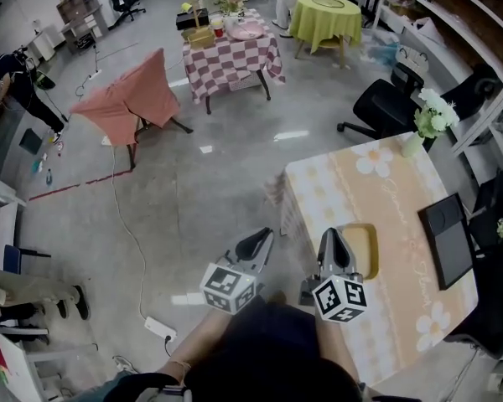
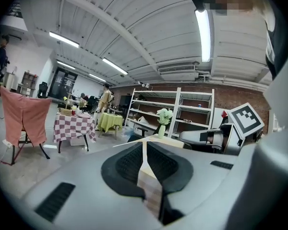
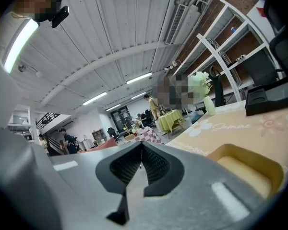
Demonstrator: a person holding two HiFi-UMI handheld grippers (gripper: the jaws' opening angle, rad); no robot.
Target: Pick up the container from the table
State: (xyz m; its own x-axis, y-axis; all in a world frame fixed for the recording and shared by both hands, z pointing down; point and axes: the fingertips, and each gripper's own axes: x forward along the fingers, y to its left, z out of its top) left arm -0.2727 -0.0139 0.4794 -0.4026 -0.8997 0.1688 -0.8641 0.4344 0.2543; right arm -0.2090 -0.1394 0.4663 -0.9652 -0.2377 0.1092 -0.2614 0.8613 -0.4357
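Yellow container (image 1: 367, 254) (image 3: 252, 169): shallow, open-top, rectangular. Sits flat on floral-cloth surface (image 1: 386, 195), nr the edge facing open floor.

Right gripper (image 1: 331, 236) (image 3: 142, 147): just left of container in head view, at the surface edge. Jaws closed together, nothing btwn them. In right gripper view container lies low-right of jaws, not in them.

Left gripper (image 1: 264, 235) (image 2: 144, 143): off the surface, over floor, beside right gripper. Jaws also pressed together, empty.

Farther along surface: flat black device (image 1: 447, 241), vase w/ white flowers (image 1: 427, 124) at far corner. Beyond: black office chair (image 1: 386, 107), checked-cloth table (image 1: 230, 57).
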